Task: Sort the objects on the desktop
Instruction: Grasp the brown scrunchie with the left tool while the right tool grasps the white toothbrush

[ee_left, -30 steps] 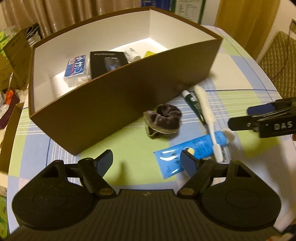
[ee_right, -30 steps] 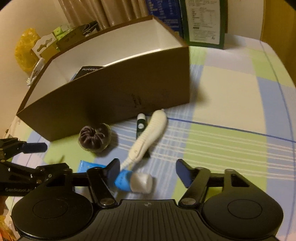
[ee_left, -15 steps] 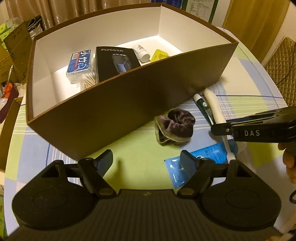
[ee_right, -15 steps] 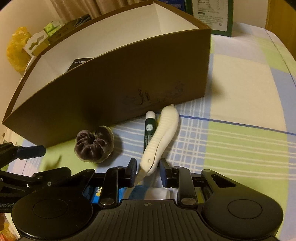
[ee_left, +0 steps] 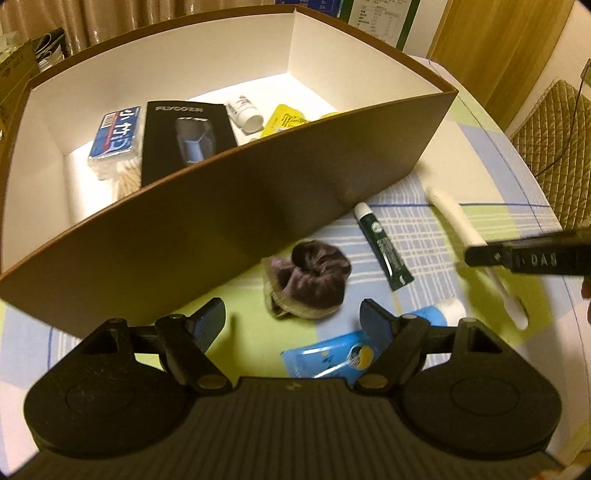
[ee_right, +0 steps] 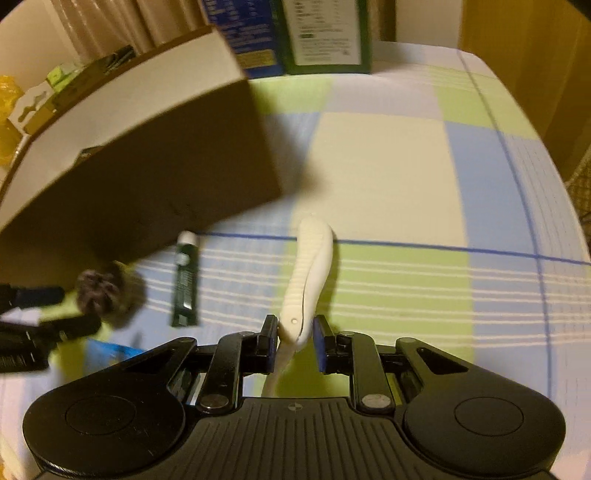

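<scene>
A white toothbrush (ee_right: pixel 310 266) sticks out forward from my right gripper (ee_right: pixel 295 332). Its jaws are closing, and the pads press on the handle near the neck. The toothbrush (ee_left: pixel 454 218) is blurred in the left wrist view, with my right gripper (ee_left: pixel 476 254) across it. My left gripper (ee_left: pixel 293 314) is open, with nothing between its fingers, over a dark velvet scrunchie (ee_left: pixel 310 273) and a blue tube (ee_left: pixel 328 358). A green tube (ee_left: pixel 384 243) lies on the cloth by the brown box (ee_left: pixel 258 206). The box holds a cotton swab pack (ee_left: pixel 118 133), a black carton (ee_left: pixel 188 136), a white bottle (ee_left: pixel 245 112) and a yellow packet (ee_left: pixel 284 120).
Blue and green cartons (ee_right: pixel 325 33) stand at the table's far end. A quilted chair (ee_left: pixel 554 129) is beyond the right table edge. Clutter and a yellow bag (ee_right: pixel 7 122) sit left of the box. The checked cloth (ee_right: pixel 406 166) right of the box is bare.
My right gripper has shut on the toothbrush and carried it right, away from the blue tube. My left gripper has moved in toward the scrunchie and box, still open.
</scene>
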{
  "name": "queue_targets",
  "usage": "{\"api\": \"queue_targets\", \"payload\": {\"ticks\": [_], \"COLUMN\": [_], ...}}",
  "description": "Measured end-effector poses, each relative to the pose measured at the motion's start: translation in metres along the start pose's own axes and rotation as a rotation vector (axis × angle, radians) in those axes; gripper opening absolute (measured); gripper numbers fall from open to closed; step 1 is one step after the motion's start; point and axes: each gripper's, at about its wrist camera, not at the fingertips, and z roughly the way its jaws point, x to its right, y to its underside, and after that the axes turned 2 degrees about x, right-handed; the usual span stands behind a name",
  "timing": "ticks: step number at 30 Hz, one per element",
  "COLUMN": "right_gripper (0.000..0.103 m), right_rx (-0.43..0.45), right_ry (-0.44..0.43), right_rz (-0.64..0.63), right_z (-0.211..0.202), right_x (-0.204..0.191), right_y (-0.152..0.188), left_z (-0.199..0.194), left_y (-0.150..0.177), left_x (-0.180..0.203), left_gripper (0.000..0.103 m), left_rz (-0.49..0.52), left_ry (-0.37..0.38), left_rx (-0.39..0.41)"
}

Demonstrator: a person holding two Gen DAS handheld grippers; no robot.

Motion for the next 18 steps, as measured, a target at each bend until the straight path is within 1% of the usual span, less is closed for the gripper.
{"api": "queue_targets", "payload": {"ticks": [3,6,8,10,11,14,15,16,18], "right_gripper": [0.017,0.017,0.017,0.017,0.017,0.017,0.017,0.017,0.017], "right_rx": [-0.001,0.002,0.012,0.015,0.016,0.023,0.026,0.027,0.03], "right_ry": [0.023,0.029,0.022,0.017,0.016,0.016,0.016,0.014,0.013], "right_rz": [-0.01,-0.016,-0.023,-0.034,-0.038,-0.046,-0.048,-0.052,-0.056], "right_z": [-0.001,-0.001,-0.001,-0.002,-0.002,-0.001,-0.001,0.0,0.0], "right_x": [0.009,0.015,0.016,0.017,0.017,0.018,0.018,0.018,0.019], "right_y": [0.008,0.013,0.014,0.015,0.016,0.015,0.015,0.015,0.014], "left_z": [0.008,0.019,0.027,0.034,0.037,0.042,0.042,0.042,0.04], "left_y": [-0.005,-0.01,-0.013,-0.014,-0.014,-0.013,-0.012,-0.012,-0.012], "left_x": [0.005,0.01,0.011,0.011,0.011,0.011,0.011,0.011,0.01], "left_gripper": [0.077,0.076,0.074,0.071,0.067,0.049,0.045,0.042,0.031], "left_rz": [-0.005,-0.015,-0.024,-0.031,-0.036,-0.035,-0.031,-0.025,-0.019], "left_ry": [-0.006,-0.031,-0.045,-0.062,-0.065,-0.065,-0.068,-0.065,-0.046], "left_rx": [0.011,0.018,0.025,0.013,0.009,0.003,0.009,0.011,0.009]}}
